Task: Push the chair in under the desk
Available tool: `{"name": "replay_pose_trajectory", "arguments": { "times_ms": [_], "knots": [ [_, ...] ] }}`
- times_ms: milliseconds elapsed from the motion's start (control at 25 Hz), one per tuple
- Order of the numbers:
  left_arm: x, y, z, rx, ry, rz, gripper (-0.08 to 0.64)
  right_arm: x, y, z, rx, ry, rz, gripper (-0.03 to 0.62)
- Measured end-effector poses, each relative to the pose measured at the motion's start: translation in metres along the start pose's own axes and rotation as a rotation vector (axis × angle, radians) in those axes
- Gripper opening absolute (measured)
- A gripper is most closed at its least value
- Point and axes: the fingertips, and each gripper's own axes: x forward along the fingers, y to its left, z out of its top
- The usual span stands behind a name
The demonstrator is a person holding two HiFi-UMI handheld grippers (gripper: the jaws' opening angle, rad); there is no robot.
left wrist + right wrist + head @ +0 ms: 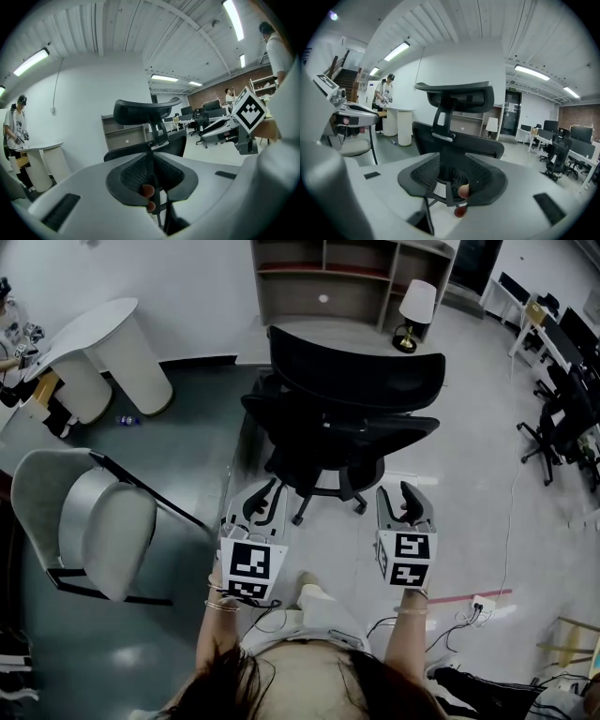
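Observation:
The black mesh office chair (352, 381) stands on the pale floor straight ahead of me, its wheeled base (319, 486) just beyond my hands. Both gripper views show its back side, with the headrest (145, 110) (459, 96) on a neck above the backrest. My left gripper (262, 495) and right gripper (405, 495) are side by side, pointing at the chair and apart from it. Nothing is between either pair of jaws; the left pair stands narrower than the right. Beyond the chair is a grey desk top (370, 334) carrying a lamp (415, 310).
A grey folding chair (103, 521) stands close on my left. A white oval table (103, 334) and a person (9, 324) are at the far left. Shelving (347, 277) lines the back wall. Black office chairs (562, 418) are at the right; cables and a power strip (483, 606) lie near my right foot.

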Motion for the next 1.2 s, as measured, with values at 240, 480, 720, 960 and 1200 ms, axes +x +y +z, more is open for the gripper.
{"name": "replay_pose_trajectory", "arguments": {
  "times_ms": [240,480,720,960,1200],
  "knots": [
    [-0.039,-0.006,0.002,-0.028,-0.021,-0.01,0.041,-0.034,0.018,0.002,0.005,-0.007,-0.011,0.159],
    [-0.07,-0.017,-0.001,-0.048,-0.032,-0.016,0.034,-0.065,0.031,-0.001,-0.009,-0.015,-0.019,0.14],
    [-0.1,-0.029,-0.004,-0.063,-0.05,-0.026,0.025,-0.091,0.045,-0.002,-0.026,-0.03,-0.021,0.129],
    [-0.119,-0.037,-0.005,-0.064,-0.062,-0.021,0.015,-0.11,0.054,-0.004,-0.03,-0.042,-0.029,0.107],
    [-0.13,-0.044,-0.003,-0.061,-0.064,-0.018,0.014,-0.124,0.055,-0.009,-0.026,-0.056,-0.035,0.078]
  ]
}}
